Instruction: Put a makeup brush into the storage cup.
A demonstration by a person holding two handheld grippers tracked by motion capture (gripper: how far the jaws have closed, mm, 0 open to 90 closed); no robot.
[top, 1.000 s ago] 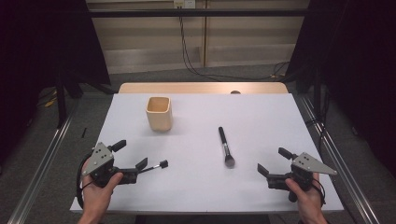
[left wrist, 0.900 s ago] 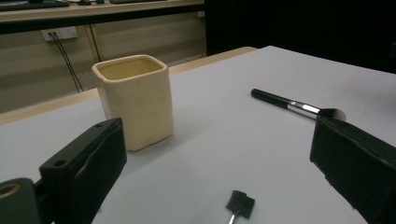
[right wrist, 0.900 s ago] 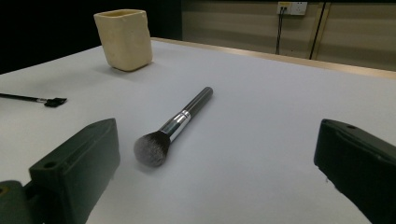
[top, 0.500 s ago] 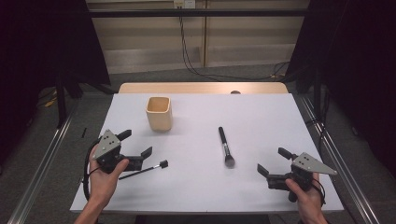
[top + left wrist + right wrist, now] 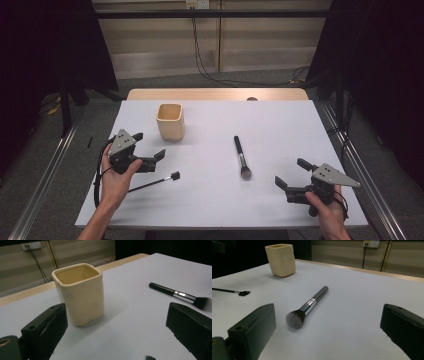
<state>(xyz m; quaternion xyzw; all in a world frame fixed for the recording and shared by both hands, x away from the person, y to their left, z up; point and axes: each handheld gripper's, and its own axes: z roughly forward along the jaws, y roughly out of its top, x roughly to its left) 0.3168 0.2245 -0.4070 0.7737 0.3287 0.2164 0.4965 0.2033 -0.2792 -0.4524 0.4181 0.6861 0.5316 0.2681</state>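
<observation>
With the left gripper (image 5: 149, 151) held wide apart and empty just beside the upright cream square ceramic cup (image 5: 170, 121), the cup could be knocked over by a jaw, while the black-handled makeup brush (image 5: 241, 157), lying right of the cup near the wide-open, empty right gripper (image 5: 291, 174), could be rolled away.

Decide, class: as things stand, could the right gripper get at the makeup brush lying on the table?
Probably yes. The right gripper has its jaws wide apart, and the makeup brush lies flat ahead of it with bare white table between them. The cup stands well off to the side.
</observation>
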